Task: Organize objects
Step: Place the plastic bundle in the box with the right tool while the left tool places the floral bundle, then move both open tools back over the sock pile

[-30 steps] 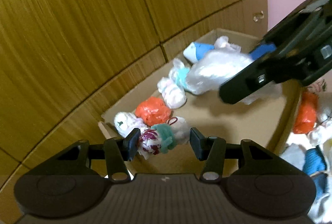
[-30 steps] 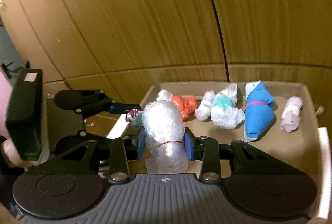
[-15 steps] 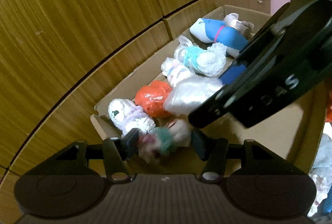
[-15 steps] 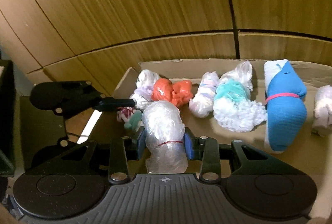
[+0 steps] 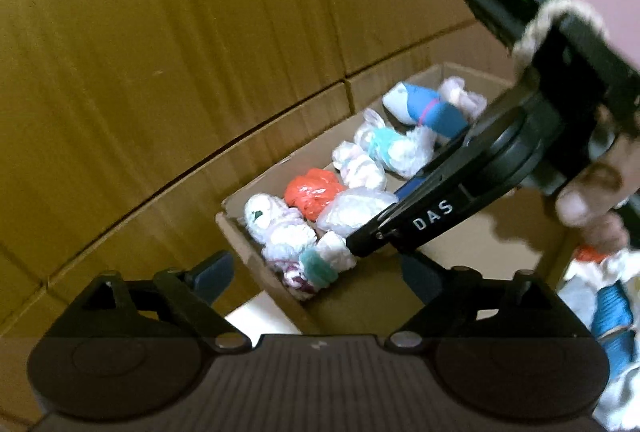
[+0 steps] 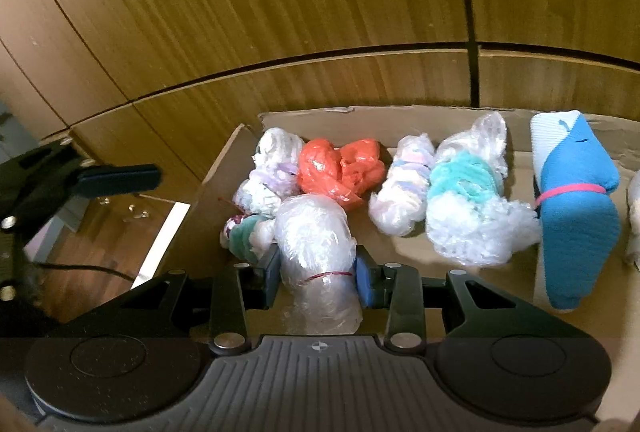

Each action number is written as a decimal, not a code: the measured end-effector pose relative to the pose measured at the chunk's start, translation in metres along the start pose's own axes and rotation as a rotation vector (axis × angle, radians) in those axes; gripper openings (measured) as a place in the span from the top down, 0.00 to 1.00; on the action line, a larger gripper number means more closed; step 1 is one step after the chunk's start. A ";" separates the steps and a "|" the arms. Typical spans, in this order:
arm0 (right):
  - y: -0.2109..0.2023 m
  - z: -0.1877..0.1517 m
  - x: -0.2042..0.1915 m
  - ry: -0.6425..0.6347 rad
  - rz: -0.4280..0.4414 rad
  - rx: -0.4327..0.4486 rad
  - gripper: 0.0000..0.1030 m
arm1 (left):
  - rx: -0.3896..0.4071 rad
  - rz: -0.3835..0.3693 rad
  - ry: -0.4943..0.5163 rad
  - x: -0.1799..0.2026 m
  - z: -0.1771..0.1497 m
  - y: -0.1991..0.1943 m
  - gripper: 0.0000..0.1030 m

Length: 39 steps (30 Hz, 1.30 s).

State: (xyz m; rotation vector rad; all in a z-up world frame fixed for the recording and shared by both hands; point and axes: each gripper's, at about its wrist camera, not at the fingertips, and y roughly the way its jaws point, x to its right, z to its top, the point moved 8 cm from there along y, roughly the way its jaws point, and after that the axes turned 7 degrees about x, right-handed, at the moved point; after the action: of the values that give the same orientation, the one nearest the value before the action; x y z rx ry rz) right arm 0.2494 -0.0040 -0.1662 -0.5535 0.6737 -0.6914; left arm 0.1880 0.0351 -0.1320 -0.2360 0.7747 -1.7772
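L gripper (image 5: 316, 274) has just been opening its fingers, now spread wide w/ nothing between them; the teal-and-maroon bundle (image 5: 316, 268) lies free in the near-left corner of the cardboard box (image 5: 500, 244), beyond the tips. R gripper (image 6: 317, 276) is clamped tight on the clear plastic bundle (image 6: 316, 256), fingers pressing both sides at the red rubber band, held low over the box floor just in front of the orange bundle (image 6: 340, 172) & right beside the teal-and-maroon one. Behind them a row runs along the back wall: white-lilac bundle (image 6: 268, 172), orange, a pale striped one (image 6: 404, 196), teal-white fluffy one (image 6: 468, 208), blue sock roll (image 6: 572, 208). More bundles wait outside the box at right in the L view, blurry. Looks like the placing step: L drop done, R about to set its load down. Next, I'd say, R lowers to the floor, opens, backs straight out w/o knocking the neighbours; L goes for another from the pile.
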 end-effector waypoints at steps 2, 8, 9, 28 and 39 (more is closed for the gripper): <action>0.003 0.000 -0.001 -0.010 -0.012 -0.003 0.54 | 0.009 0.015 -0.056 -0.004 -0.003 -0.006 0.11; -0.010 -0.001 0.000 -0.025 -0.048 0.002 0.44 | 0.020 0.060 -0.226 -0.016 -0.016 -0.024 0.10; -0.013 -0.001 -0.001 -0.021 -0.047 0.004 0.42 | 0.019 0.063 -0.250 -0.017 -0.017 -0.026 0.10; -0.096 -0.011 -0.018 -0.035 -0.094 0.075 0.22 | -0.059 0.172 -0.562 -0.003 -0.028 -0.072 0.04; -0.195 -0.071 -0.004 0.012 -0.097 0.181 0.17 | -0.030 0.222 -0.552 0.037 -0.037 -0.113 0.02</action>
State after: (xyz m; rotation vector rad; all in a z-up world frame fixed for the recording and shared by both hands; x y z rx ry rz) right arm 0.1207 -0.1440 -0.0839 -0.4174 0.5918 -0.8380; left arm 0.0677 0.0336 -0.0993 -0.6071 0.4091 -1.3946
